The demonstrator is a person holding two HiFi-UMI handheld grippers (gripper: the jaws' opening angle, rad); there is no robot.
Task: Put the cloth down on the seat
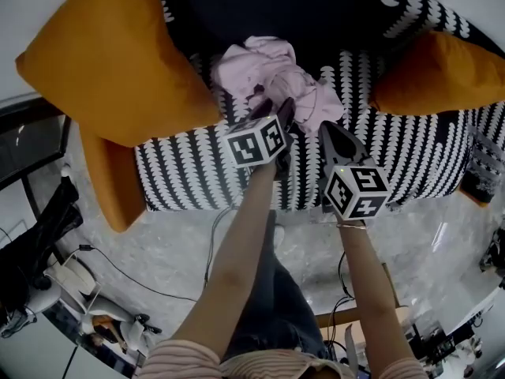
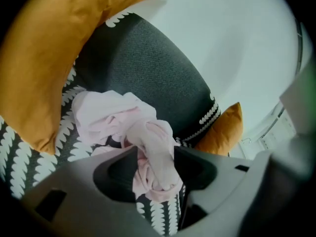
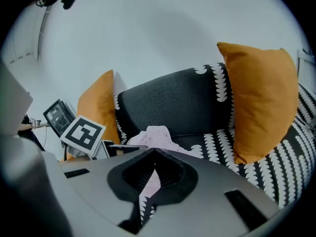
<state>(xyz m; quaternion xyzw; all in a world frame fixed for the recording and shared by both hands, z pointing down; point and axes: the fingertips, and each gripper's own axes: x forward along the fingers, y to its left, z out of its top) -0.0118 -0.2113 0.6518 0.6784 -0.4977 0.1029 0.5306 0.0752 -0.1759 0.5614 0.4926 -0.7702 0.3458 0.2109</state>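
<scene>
While the left gripper (image 2: 155,154) has its jaws spread wide around a hanging fold of the pink cloth (image 1: 272,81), most of that cloth lies bunched at the middle of the patterned seat (image 1: 410,152), close to the seat's dark backrest (image 1: 316,6). Over the seat's front edge, the right gripper (image 3: 154,151) is pressed together on nothing, and a big orange cushion (image 1: 110,61) leans at the seat's left end.
</scene>
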